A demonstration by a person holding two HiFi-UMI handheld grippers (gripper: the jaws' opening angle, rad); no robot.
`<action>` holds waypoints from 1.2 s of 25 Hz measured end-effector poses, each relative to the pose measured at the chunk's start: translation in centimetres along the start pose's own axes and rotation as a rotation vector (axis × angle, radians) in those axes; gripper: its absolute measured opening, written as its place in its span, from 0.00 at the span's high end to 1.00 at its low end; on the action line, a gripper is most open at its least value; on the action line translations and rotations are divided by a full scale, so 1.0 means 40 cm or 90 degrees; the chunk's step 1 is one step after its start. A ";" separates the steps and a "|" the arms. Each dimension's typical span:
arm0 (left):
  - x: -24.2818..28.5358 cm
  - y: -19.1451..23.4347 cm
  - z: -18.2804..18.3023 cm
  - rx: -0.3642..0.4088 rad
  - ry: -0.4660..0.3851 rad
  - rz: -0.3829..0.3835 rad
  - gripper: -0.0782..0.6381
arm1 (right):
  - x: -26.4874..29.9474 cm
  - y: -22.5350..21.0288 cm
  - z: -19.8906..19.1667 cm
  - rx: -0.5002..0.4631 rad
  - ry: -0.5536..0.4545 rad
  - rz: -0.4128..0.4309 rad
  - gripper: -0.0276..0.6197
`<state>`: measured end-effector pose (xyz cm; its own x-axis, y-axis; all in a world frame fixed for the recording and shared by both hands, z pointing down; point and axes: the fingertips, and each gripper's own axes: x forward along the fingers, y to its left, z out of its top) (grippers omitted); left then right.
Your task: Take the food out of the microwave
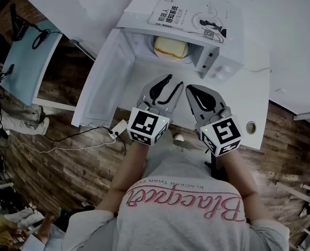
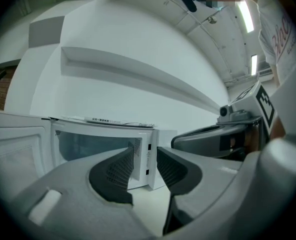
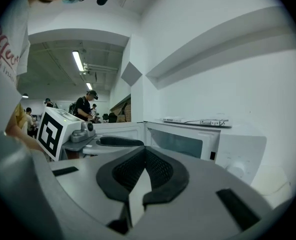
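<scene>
The white microwave [image 1: 218, 56] stands on a white table with its door [image 1: 105, 82] swung open to the left. Inside it lies the food [image 1: 170, 48], a pale yellow block. Both grippers hover side by side just in front of the opening. My left gripper [image 1: 175, 81] is open, with nothing between its dark ribbed pads [image 2: 119, 170]; past them I see the microwave [image 2: 103, 144]. My right gripper [image 1: 190, 89] is shut and empty, its pads [image 3: 160, 169] meeting at the tips. It points at the microwave's front [image 3: 188, 141].
A book [image 1: 186, 14] lies on top of the microwave. The table [image 1: 259, 103] has a round hole [image 1: 251, 127] near its front right edge. A power strip [image 1: 118, 129] and cables lie on the wooden floor. People [image 3: 83, 106] stand in the far background.
</scene>
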<state>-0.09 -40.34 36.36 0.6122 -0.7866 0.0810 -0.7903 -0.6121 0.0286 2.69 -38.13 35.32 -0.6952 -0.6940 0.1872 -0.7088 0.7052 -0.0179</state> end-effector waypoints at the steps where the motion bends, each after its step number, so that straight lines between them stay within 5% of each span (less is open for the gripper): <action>1: 0.002 0.002 -0.005 -0.003 0.004 0.002 0.69 | 0.000 -0.003 0.000 -0.011 0.001 0.002 0.94; 10: 0.031 0.061 -0.060 -0.089 0.023 0.025 0.69 | 0.046 -0.049 -0.035 -0.018 0.004 -0.032 0.94; 30: 0.180 0.286 -0.295 -0.500 0.082 0.113 0.64 | 0.197 -0.144 -0.149 0.073 0.060 -0.071 0.94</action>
<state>-5.04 -52.04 49.03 0.5057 -0.8216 0.2633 -0.6936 -0.2056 0.6904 2.02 -46.78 42.76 -0.6016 -0.7459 0.2858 -0.7932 0.6002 -0.1029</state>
